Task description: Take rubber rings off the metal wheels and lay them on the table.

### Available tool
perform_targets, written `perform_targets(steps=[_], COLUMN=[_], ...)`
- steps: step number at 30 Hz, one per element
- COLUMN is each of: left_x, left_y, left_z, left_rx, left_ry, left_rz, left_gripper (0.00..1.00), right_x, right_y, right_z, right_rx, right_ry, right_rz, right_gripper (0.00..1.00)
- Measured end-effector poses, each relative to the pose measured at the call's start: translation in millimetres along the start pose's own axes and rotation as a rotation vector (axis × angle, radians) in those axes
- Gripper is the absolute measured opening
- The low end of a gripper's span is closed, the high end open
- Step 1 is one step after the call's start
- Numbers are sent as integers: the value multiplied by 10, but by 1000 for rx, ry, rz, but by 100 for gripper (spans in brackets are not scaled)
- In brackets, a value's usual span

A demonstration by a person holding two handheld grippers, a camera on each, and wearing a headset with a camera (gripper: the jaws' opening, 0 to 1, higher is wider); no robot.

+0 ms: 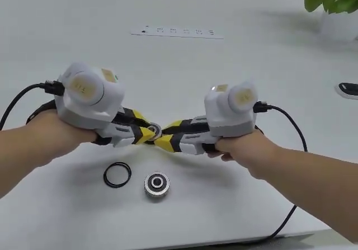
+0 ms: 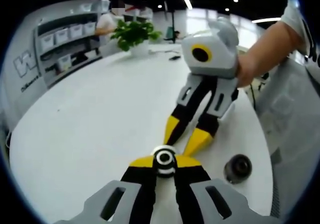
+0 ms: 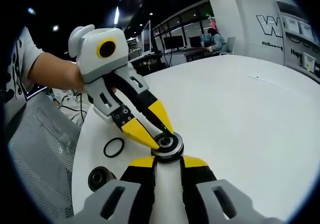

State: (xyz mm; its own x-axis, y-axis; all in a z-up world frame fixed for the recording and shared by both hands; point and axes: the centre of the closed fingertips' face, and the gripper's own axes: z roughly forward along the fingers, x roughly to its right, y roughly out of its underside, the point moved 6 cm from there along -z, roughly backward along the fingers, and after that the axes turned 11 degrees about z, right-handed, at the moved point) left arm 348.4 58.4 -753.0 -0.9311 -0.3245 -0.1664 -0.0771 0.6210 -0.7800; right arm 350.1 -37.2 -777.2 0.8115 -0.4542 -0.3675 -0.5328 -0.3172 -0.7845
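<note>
Left gripper (image 2: 165, 162) clenched on a small silver metal wheel (image 2: 164, 157), held up off the white tabletop (image 1: 235, 65). Right gripper (image 3: 168, 161) meets it head-on, jaws spread about the wheel's width, tips at its rim; cannot tell whether they pinch it. Below, on the tabletop: a loose black rubber ring (image 1: 117, 174) lying flat, and just beside it a second metal wheel (image 1: 156, 184), not touching the ring.

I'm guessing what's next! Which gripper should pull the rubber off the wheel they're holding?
Probably the left gripper: its jaws pinch the wheel at its rim, while the right gripper braces it.
</note>
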Motion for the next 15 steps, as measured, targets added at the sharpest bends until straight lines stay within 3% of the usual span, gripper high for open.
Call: perform_targets(steps=[15], left_x=[8], left_y=[-2], left_z=[14], left_rx=[-10], left_ry=[-15], left_rz=[3], left_gripper=[14], right_x=[13], right_y=[27], right_z=[-27], right_rx=[1], right_ry=[-11], right_rz=[51], right_gripper=[4])
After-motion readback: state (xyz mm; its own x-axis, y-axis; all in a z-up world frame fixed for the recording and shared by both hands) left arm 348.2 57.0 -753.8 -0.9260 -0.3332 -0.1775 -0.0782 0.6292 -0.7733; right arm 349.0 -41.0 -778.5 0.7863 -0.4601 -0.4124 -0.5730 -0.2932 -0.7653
